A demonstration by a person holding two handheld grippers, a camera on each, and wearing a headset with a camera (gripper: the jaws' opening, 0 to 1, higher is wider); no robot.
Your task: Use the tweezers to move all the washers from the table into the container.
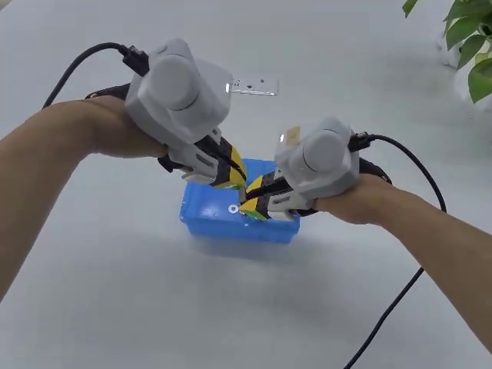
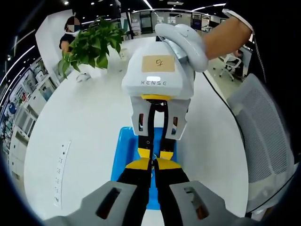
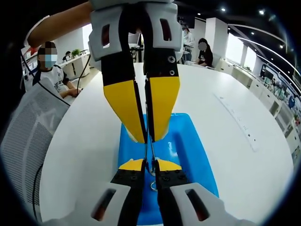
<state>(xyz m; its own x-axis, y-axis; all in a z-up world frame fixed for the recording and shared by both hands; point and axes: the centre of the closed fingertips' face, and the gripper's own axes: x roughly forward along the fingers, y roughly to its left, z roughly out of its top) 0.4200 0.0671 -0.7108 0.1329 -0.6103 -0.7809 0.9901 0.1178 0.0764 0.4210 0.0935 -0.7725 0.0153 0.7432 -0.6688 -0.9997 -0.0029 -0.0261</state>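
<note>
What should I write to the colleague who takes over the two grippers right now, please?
Left claw: shut on the tweezers, above the blue container.
Right claw: shut on the same tweezers, nearer their tip, facing the left one.
Done: one washer is over the container floor, just beyond the tweezers' tip; I cannot tell if it is released.
Left: check the table for more washers and move them in.
</note>
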